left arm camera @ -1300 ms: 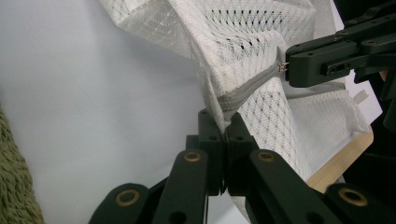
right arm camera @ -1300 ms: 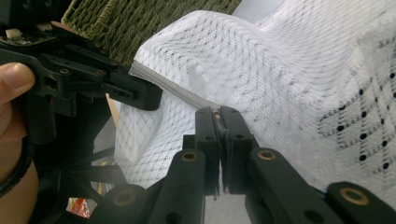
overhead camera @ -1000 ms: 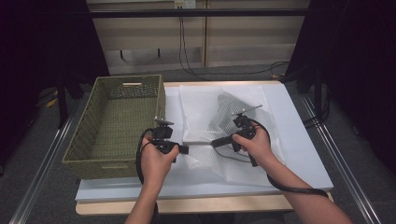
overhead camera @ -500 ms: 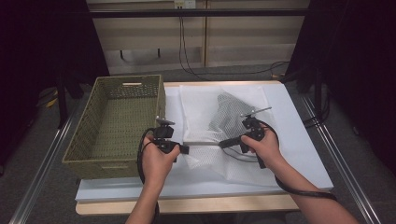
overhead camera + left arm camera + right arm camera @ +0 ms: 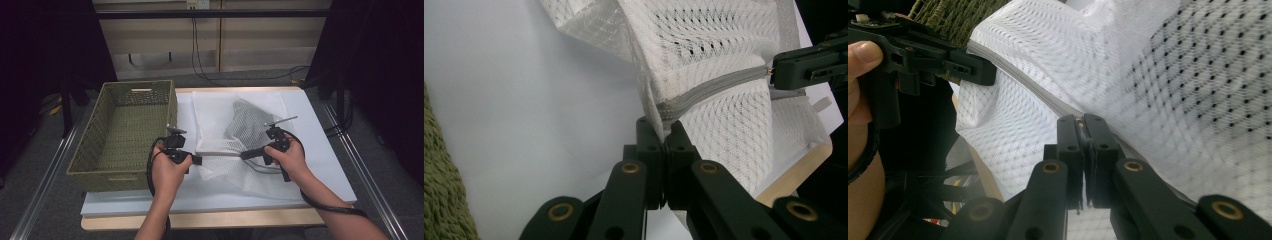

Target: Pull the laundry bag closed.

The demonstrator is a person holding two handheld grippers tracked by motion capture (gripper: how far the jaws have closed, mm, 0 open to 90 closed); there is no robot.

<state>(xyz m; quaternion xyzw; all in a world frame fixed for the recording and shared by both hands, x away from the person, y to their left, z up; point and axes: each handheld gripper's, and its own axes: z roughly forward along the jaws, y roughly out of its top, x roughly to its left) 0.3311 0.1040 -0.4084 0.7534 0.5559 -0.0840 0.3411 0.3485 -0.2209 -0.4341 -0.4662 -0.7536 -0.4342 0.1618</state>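
The zipper pull, if any, sat hidden between the right gripper (image 5: 1083,120) pads, too small to make out. The mesh bag (image 5: 1198,75) blurred in the right gripper view. The person's forearms (image 5: 345,220) ran off the bottom edge.

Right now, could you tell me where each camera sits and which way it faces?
High view: above the person's side, facing forward and down on the table, basket and both forearms.
Left gripper view: on the left gripper, facing along its jaws, shut on the mesh bag.
Right gripper view: on the right gripper, shut on the zipper.
Shared: the bag.
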